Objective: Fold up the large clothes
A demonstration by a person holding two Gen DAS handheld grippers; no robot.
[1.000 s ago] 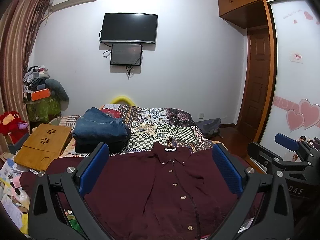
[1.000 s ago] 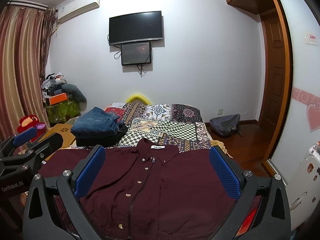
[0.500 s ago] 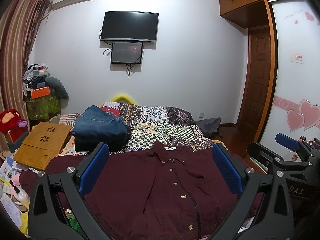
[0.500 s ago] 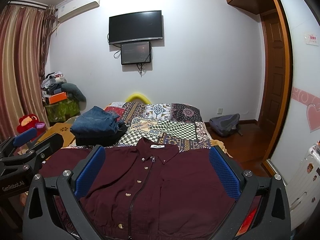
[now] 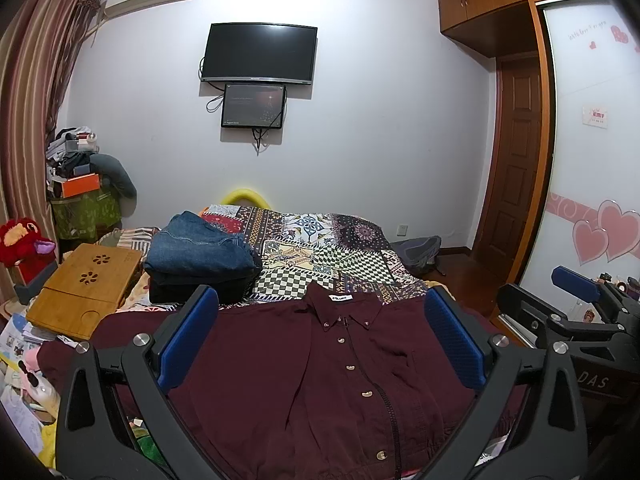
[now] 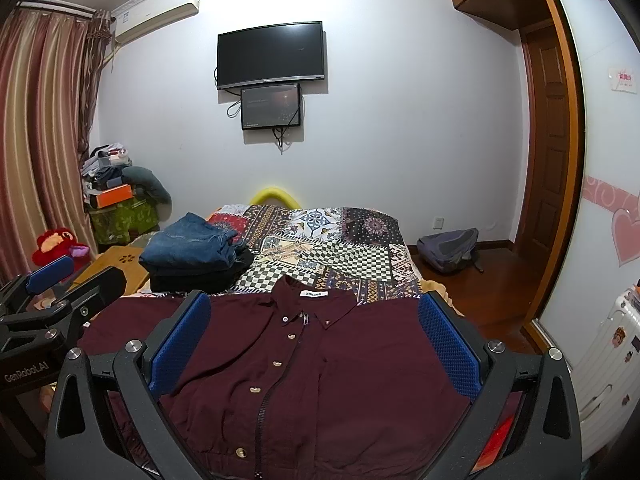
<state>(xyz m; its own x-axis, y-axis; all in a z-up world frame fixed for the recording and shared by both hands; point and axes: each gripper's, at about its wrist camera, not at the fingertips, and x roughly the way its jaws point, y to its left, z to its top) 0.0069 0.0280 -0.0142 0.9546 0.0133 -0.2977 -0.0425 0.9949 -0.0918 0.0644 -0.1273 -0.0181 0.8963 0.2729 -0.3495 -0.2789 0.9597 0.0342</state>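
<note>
Lying flat between both grippers' wide-apart jaws, the maroon shirt (image 5: 320,380) fills each view; only the right gripper (image 6: 316,344) catches the suitcase (image 6: 608,364), the left gripper (image 5: 320,344) the wooden tray (image 5: 86,284). Hem's cut off.

Your shirt (image 5: 320,368) is dark maroon with pale buttons and a white collar label. The bedspread (image 5: 320,248) behind it is patchwork: black-and-white checks and floral tiles. Folded jeans (image 5: 200,248) are blue. Both hand-held grippers carry blue pads (image 5: 188,336) on black frames.
</note>
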